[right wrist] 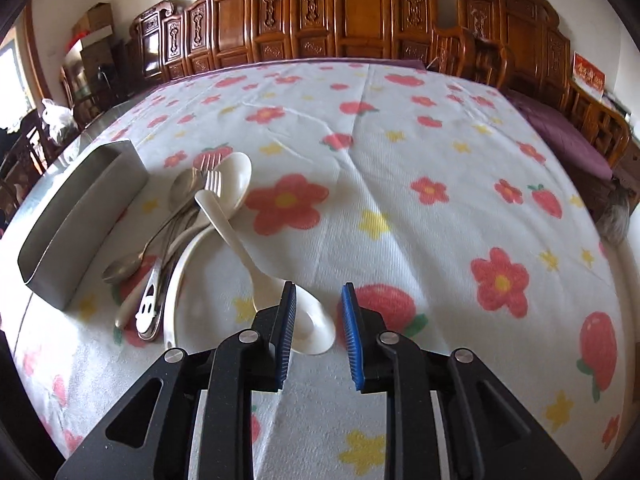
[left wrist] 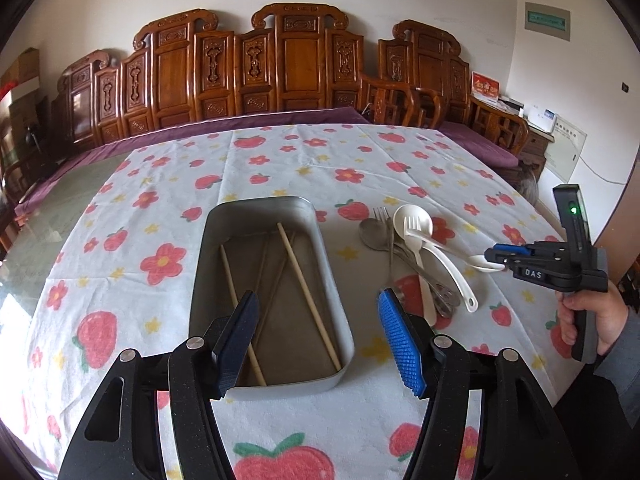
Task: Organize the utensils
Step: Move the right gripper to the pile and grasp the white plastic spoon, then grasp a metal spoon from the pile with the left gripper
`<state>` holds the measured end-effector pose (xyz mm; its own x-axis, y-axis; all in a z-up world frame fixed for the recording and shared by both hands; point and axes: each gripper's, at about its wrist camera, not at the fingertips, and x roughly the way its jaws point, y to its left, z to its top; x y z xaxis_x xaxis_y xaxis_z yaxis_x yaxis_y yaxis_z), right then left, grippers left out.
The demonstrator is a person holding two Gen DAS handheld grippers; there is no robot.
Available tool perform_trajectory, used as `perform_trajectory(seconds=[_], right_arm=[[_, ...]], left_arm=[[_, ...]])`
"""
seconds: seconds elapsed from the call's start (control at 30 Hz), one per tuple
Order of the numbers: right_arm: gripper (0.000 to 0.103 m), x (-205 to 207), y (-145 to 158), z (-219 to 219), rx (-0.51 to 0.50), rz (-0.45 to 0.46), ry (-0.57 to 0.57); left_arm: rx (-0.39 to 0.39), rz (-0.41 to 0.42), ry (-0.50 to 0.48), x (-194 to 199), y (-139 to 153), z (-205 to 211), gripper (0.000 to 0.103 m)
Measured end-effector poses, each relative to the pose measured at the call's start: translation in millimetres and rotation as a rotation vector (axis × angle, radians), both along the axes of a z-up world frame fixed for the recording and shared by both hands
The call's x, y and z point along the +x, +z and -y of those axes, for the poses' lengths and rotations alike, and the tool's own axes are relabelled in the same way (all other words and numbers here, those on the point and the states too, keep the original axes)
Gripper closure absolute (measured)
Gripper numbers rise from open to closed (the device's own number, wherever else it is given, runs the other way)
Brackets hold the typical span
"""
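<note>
Hovering right gripper (right wrist: 316,320), tongs narrowly apart and empty, over white spoon (right wrist: 310,330) at 6 o'clock for grabbing; left gripper (left wrist: 318,336) gaping wide, empty, above metal tray (left wrist: 200,280) holding chopsticks (left wrist: 308,296)

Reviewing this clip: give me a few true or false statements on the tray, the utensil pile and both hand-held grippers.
1. Two chopsticks lie inside the metal tray. True.
2. The white ladle is in the tray. False: it lies in the pile on the tablecloth beside it.
3. The left hand-held gripper clamps a chopstick. False: its jaws stand open and empty over the tray.
4. The right hand-held gripper is over a white spoon's bowl, jaws apart. True.
</note>
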<state>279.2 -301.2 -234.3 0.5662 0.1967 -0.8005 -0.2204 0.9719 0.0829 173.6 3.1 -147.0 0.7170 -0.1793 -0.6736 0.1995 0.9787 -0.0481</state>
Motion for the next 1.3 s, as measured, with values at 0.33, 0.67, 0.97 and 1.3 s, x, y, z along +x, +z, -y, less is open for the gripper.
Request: perform_trajectory(seconds=[0.33, 0.67, 0.97, 1.3], right_arm=[[0.071, 4, -9, -8, -0.016, -0.033, 0.040], [0.078, -7, -8, -16, -0.057, -0.044, 0.079], [0.095, -9, -2, -10, -0.003, -0.059, 0.094], [0.096, 0, 18, 8, 0.102, 0.002, 0.041]], left_arm=[[0.033, -0.001, -0.006, -3, 3, 13, 0.043], [0.116, -0.023, -0.012, 2, 7, 35, 0.043], [0.151, -0.055, -0.056, 17, 6, 64, 0.043], [0.172, -0.146, -0.090, 60, -15, 95, 0.044]])
